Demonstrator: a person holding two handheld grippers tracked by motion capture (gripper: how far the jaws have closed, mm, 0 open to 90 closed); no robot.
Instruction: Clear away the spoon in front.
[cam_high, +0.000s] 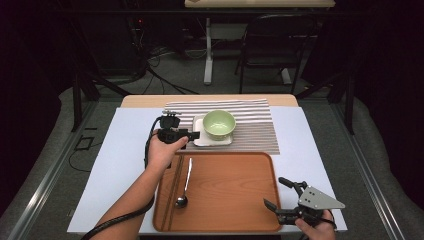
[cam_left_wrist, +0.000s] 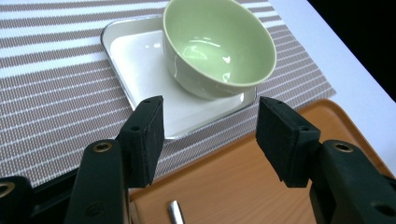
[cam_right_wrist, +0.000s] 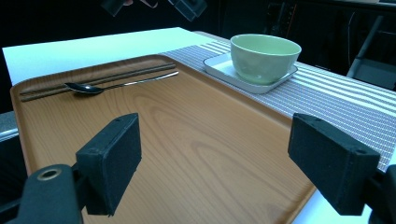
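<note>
High view: left gripper (cam_high: 194, 134) hovers just left of the pale green ceramic bowl (cam_high: 219, 123), jaws spread, nothing between them. Bowl sits on a white square plate (cam_high: 200, 138) on the striped grey-and-white placemat (cam_high: 255, 127), far centre of the table. Right gripper (cam_high: 280, 194) is at the near right corner of the wooden tray (cam_high: 230, 192), jaws spread, empty. Metal spoon (cam_high: 184, 186) lies at the tray's left side.

Left gripper view: bowl (cam_left_wrist: 217, 46) ahead of the open jaws, not touching.

Right gripper view: jaws wide over tray (cam_right_wrist: 196, 144); bowl (cam_right_wrist: 264, 57) far right, spoon (cam_right_wrist: 107, 86) far left.
</note>
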